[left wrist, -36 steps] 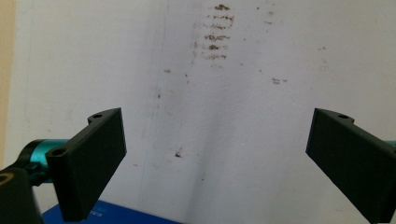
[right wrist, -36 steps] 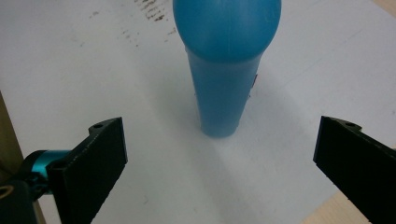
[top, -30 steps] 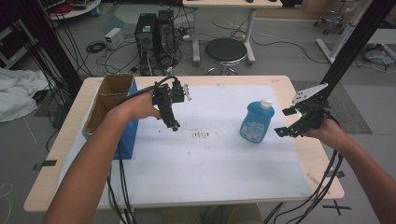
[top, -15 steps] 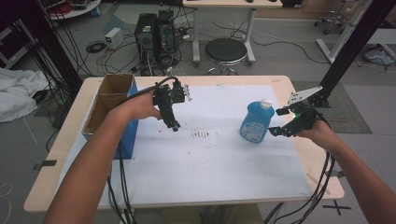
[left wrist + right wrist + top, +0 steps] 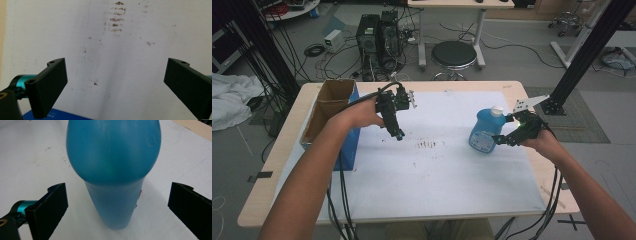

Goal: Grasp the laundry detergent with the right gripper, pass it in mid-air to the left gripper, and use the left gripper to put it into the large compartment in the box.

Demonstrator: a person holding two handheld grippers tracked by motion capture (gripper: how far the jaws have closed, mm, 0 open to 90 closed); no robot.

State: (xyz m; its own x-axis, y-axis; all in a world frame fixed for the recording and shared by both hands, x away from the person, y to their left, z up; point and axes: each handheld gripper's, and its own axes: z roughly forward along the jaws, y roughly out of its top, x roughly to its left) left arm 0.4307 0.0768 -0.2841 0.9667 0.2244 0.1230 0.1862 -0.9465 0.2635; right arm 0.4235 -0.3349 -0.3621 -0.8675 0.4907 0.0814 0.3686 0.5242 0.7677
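Wooden tabletop (image 5: 277, 165) under a white sheet (image 5: 447, 170), with computer towers, a stool and loose cables on the floor beyond.

At the far left, an open cardboard box (image 5: 329, 107) with a blue side stands on the sheet's edge, just beside my left forearm. My left claw (image 5: 398, 134) hangs over the sheet, tipped downward, near a patch of brown smudges (image 5: 428, 145). Its jaws are spread wide and hold nothing. I judge it is parked there to stay clear of the work on the other side.

To the right, well apart from the left claw, the blue bottle (image 5: 485, 131) stands upright on the sheet, white cap on top. My right claw (image 5: 502, 140) is level with the bottle's lower body, just beside it, jaws spread. I judge this to be the approach to a side grasp: going in low should keep the bottle from tipping.

The high view gives the layout but not the clearance at the right claw. The right gripper view settles it: the blue bottle (image 5: 112, 177) sits centred between the jaws with open gap on both sides, untouched. The left gripper view confirms bare sheet and smudges (image 5: 116, 17) between its jaws, plus a blue edge at the bottom.
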